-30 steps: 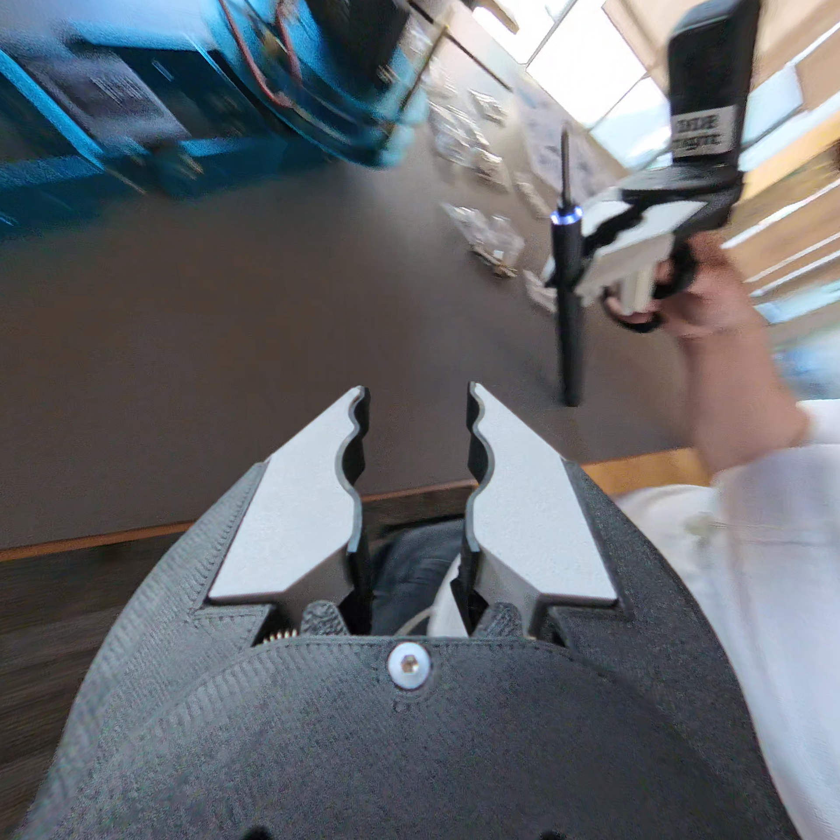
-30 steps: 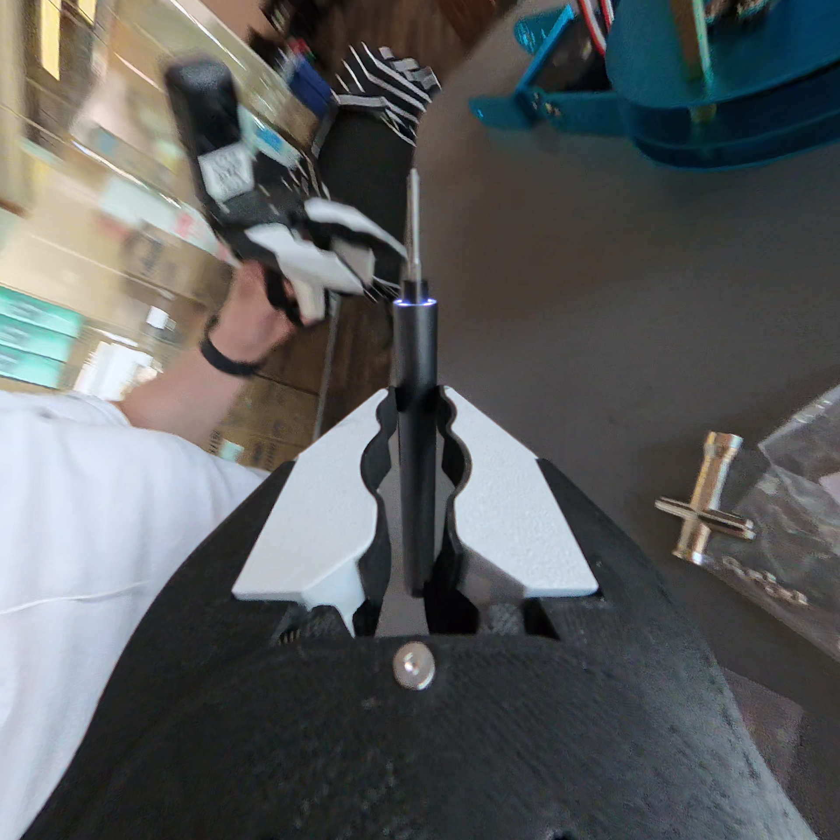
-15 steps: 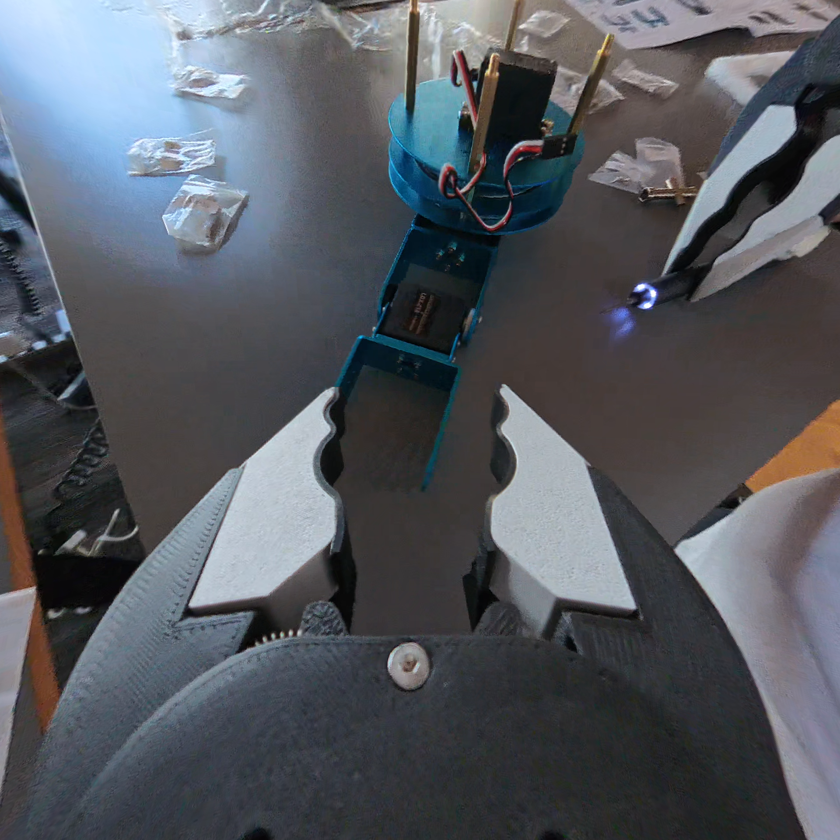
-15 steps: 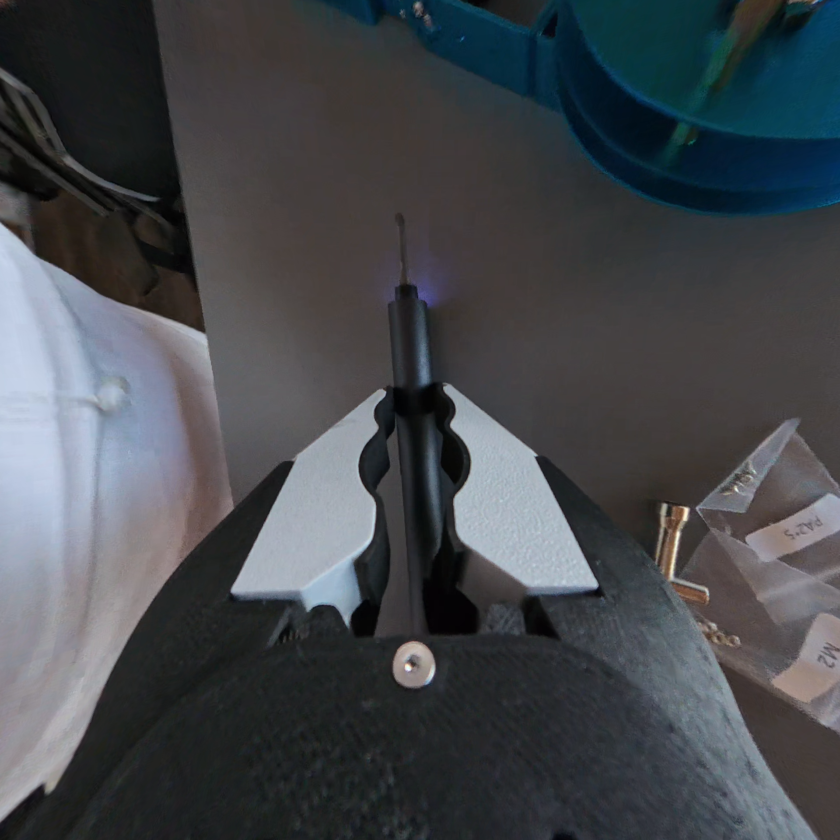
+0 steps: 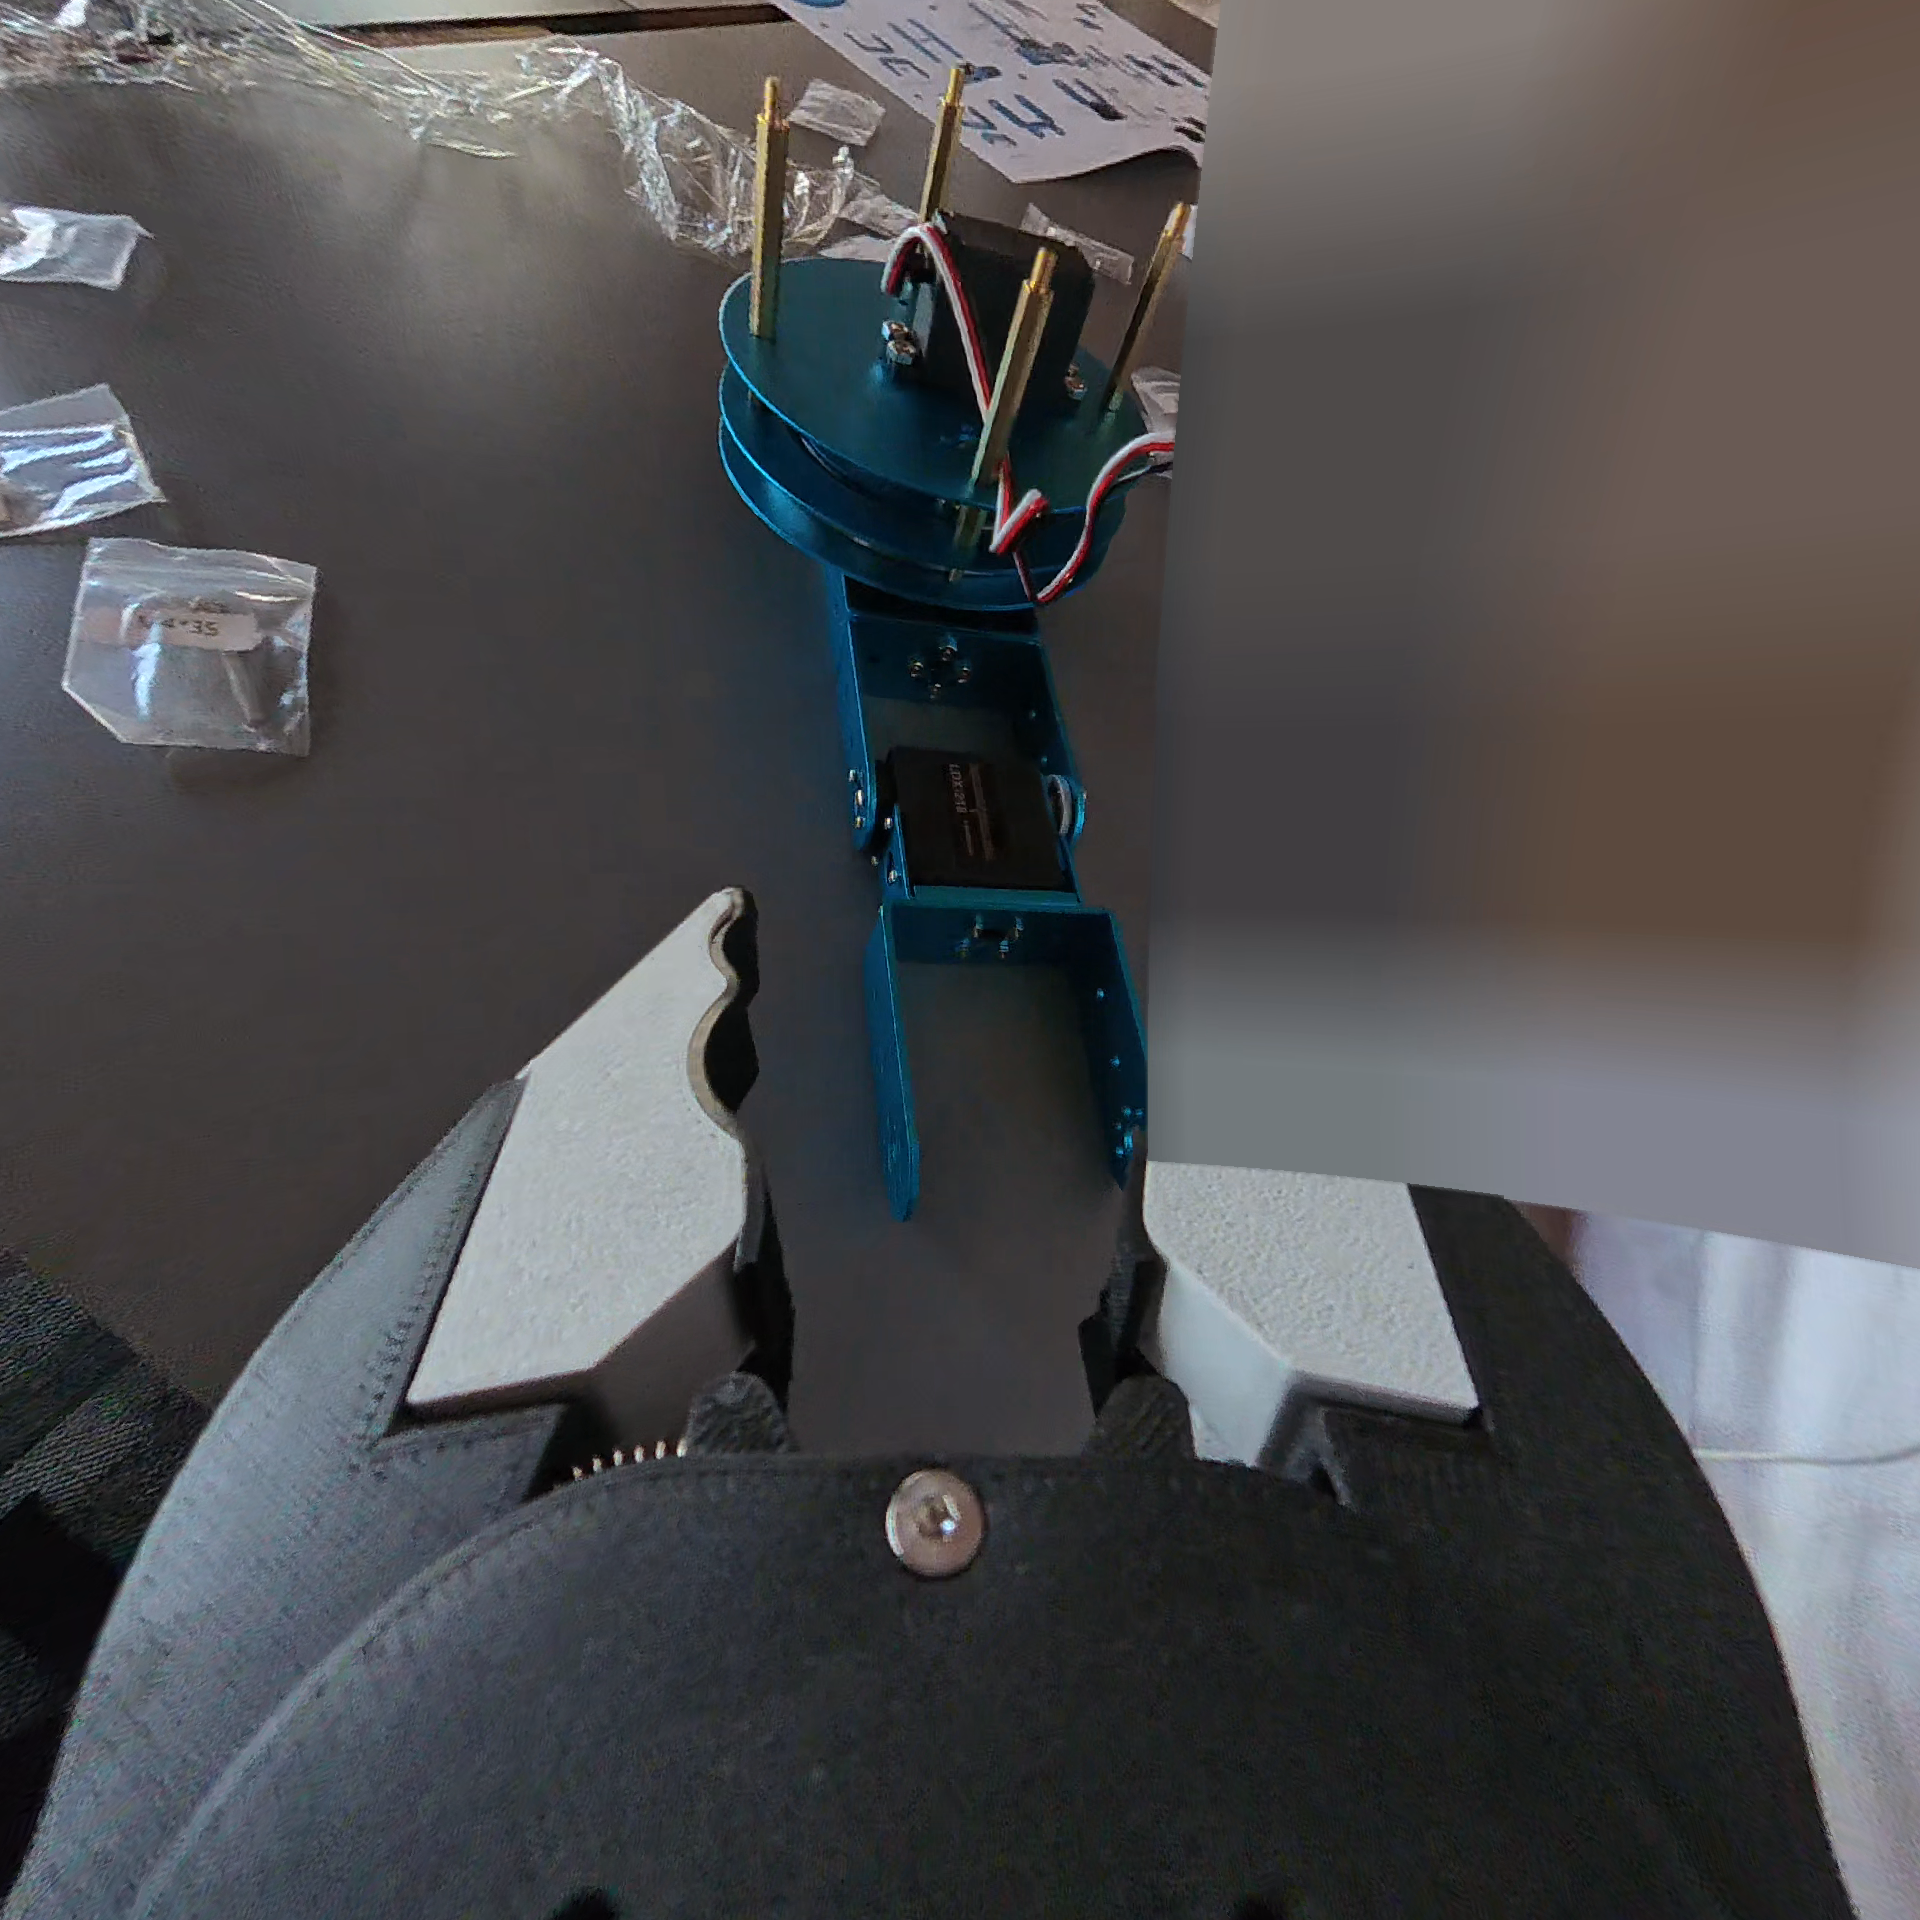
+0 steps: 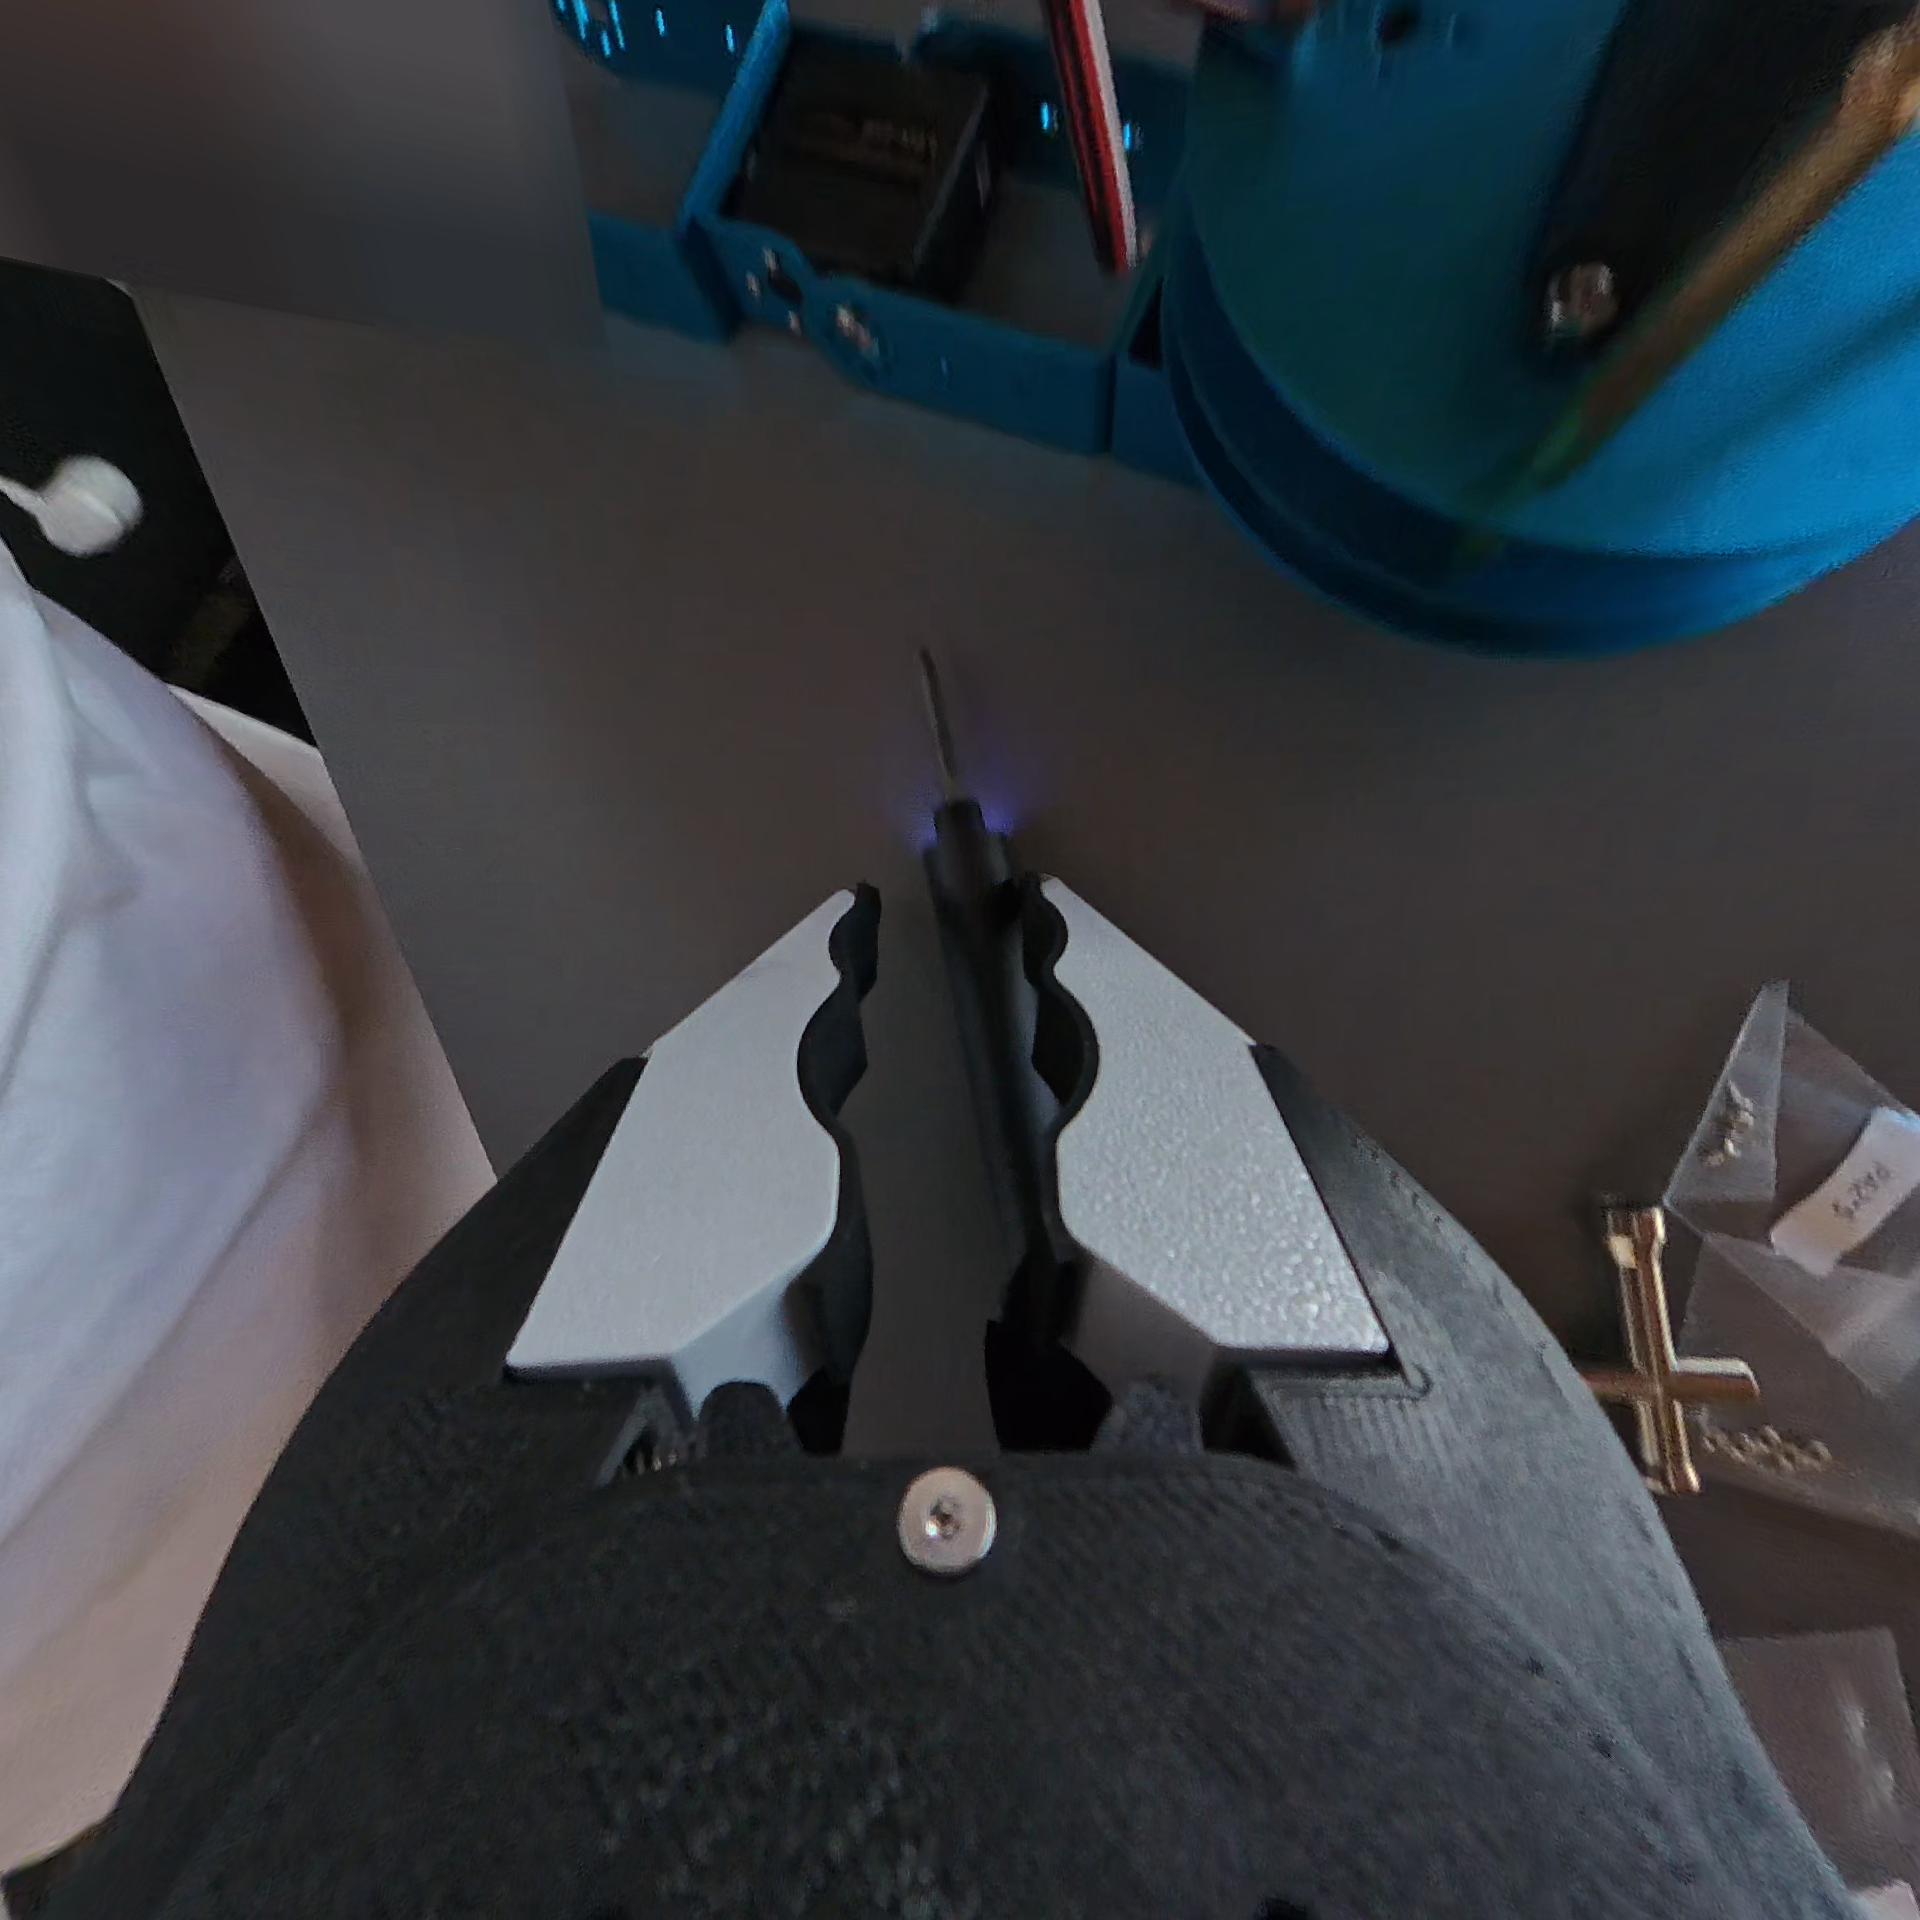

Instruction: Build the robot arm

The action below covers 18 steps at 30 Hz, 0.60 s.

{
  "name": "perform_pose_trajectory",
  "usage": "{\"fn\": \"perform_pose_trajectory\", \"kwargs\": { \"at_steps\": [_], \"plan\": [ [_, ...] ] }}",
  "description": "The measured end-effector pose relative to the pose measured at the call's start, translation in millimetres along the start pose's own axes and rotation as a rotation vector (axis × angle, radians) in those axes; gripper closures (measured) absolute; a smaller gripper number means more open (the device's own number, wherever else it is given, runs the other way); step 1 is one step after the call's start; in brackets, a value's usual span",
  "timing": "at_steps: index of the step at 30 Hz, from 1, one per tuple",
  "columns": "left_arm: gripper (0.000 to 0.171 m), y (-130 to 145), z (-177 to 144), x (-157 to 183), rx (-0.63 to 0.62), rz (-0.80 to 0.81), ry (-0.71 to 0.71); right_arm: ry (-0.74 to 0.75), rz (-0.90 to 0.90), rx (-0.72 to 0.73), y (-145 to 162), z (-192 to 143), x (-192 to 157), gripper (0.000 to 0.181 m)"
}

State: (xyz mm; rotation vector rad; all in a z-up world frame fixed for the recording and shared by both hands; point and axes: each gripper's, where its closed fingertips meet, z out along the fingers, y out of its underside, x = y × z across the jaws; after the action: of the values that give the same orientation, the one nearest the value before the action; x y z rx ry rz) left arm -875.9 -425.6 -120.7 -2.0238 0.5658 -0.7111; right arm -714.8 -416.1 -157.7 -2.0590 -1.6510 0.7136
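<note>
Since half a second ago: right tool [image 6: 951, 904] has spread its fingers; the black electric screwdriver [image 6: 992, 1049], clamped centrally then, now lies loose against the right-hand finger [image 6: 1174, 1132], clear of the other. Its bit slants forward over bare grey surface [image 6: 623, 623], purple glow at the collar. Whether the shaft rests on the surface or is only propped by that finger, cannot tell; a slack hold like this suits setting the driver down flat.

Left tool [image 5: 940, 1039]: fingers well apart, nothing between them. Closer to the blue bracket arm [image 5: 1003, 997] than before; the open U-end of that bracket sits just ahead of the gap. Right fingertip hidden by a blurred patch.

Blue bracket arm lies flat mid-surface, black servo [image 5: 977, 826] seated in it, joined at the far end to a round blue base [image 5: 914, 457] with four brass standoffs upright and red-white wiring.

Small clear parts bags [image 5: 192, 644] along the left edge. Brass cross wrench [image 6: 1662, 1371] and more bags [image 6: 1829, 1195] beside the right tool. White sleeve [image 6: 156, 987] at the near edge.
</note>
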Motion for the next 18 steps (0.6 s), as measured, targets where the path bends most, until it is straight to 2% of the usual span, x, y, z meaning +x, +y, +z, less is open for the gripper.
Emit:
{"fn": "perform_pose_trajectory", "kwargs": {
  "at_steps": [1,5,10,18],
  "plan": [
    [0.095,0,2,2,-0.004,-0.006,0.024,0.012,-0.011,0.026,-8,3,-3,0.153],
    [0.095,6,13,9,-0.047,-0.044,0.101,0.079,-0.137,0.134,-44,20,-22,0.155],
    [0.099,18,25,10,-0.144,-0.022,0.052,0.232,-0.286,0.19,-72,43,-23,0.169],
    [0.104,26,29,13,-0.242,-0.019,0.012,0.241,-0.18,0.318,-90,50,-21,0.177]
  ]
}}
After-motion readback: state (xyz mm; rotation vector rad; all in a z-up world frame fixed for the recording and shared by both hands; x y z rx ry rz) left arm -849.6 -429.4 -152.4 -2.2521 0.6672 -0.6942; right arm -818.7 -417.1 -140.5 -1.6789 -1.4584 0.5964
